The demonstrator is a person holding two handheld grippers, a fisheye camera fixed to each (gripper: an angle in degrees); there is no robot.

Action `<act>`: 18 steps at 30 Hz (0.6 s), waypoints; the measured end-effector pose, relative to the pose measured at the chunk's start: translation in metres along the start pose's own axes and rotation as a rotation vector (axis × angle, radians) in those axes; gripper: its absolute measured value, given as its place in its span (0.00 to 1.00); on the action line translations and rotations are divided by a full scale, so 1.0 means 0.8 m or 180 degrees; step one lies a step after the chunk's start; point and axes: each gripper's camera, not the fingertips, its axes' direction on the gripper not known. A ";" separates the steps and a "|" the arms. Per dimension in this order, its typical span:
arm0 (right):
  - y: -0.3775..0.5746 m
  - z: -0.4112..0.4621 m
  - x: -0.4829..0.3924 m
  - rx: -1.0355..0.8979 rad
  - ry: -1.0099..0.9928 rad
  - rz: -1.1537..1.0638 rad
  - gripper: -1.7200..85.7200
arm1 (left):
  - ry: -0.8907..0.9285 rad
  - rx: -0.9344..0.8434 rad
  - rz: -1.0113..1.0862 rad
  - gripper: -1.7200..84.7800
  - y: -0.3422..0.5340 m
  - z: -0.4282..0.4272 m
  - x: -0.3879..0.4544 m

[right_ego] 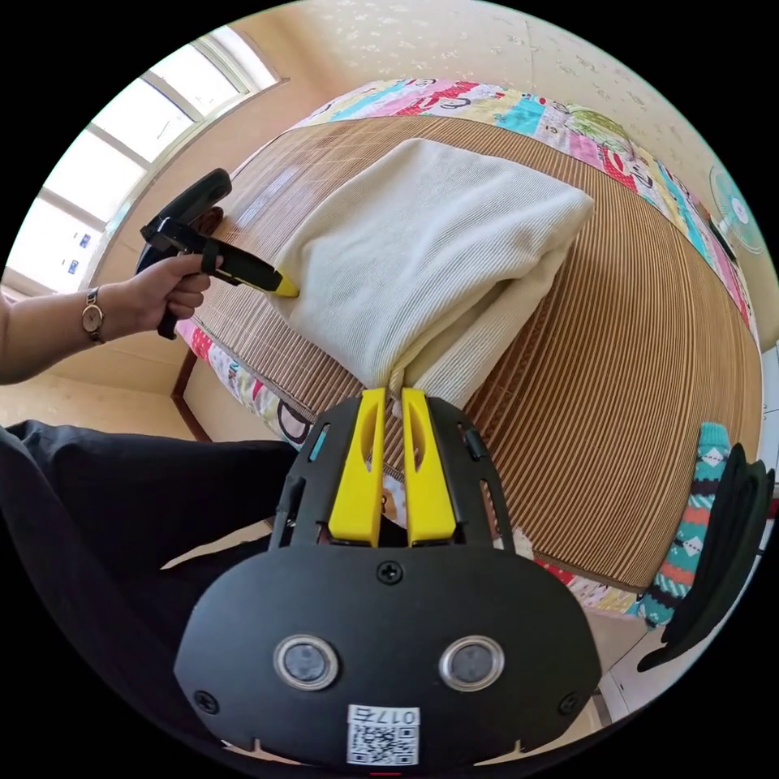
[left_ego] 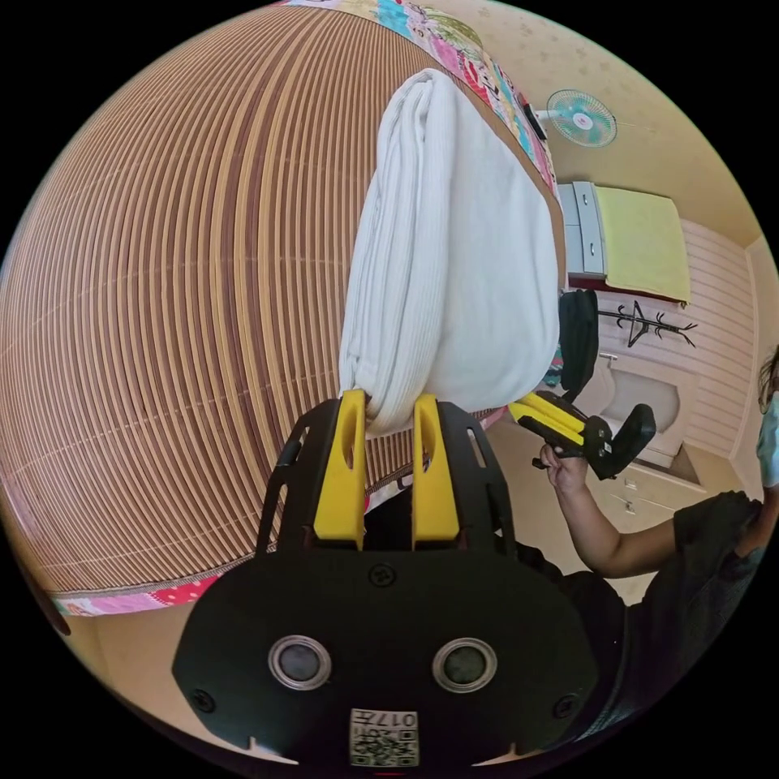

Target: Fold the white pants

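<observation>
On the bamboo mat [left_ego: 162, 324] that covered the bed, the white pants [left_ego: 454, 260] lay folded into a thick, layered bundle, near the mat's edge closest to the person. A patterned quilt [right_ego: 503, 101] showed as a bright border around the mat.

In the left gripper view, the left gripper [left_ego: 388, 406] had its yellow jaws set a little apart, with a corner of the bundle's stacked layers pinched between them; both jaws pressed on the cloth. The right gripper [left_ego: 527, 410] appeared to the side in a hand [left_ego: 566, 471], its yellow tips at the bundle's other near corner.

In the right gripper view, the right gripper [right_ego: 393, 399] had its jaws drawn nearly together, a thin fold of the pants caught between their tips. The left gripper [right_ego: 286, 287], held in the person's other hand [right_ego: 170, 288], met the pants at the far corner of the same edge. A watch [right_ego: 93, 316] sat on that wrist.

A fan [left_ego: 581, 118] hung on the wall, above a cabinet draped with a yellow cloth [left_ego: 645, 243]. A window [right_ego: 138, 138] lit the room behind the left hand.
</observation>
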 end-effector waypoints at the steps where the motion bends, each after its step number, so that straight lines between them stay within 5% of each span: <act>1: 0.001 -0.001 0.004 0.0019 -0.0047 -0.0005 0.05 | 0.0000 0.0003 -0.0008 0.12 0.000 0.000 0.000; 11: -0.004 -0.016 0.044 0.0079 -0.0176 -0.0165 0.04 | -0.0130 0.0039 -0.0052 0.12 0.003 -0.008 0.006; 15: 0.022 -0.062 0.110 0.0687 -0.1173 0.0532 0.03 | -0.0189 0.0118 0.0001 0.10 0.008 -0.021 0.015; 18: 0.052 -0.050 0.155 0.0611 -0.1091 0.0971 0.03 | -0.0225 0.0161 -0.0080 0.10 0.009 -0.026 0.014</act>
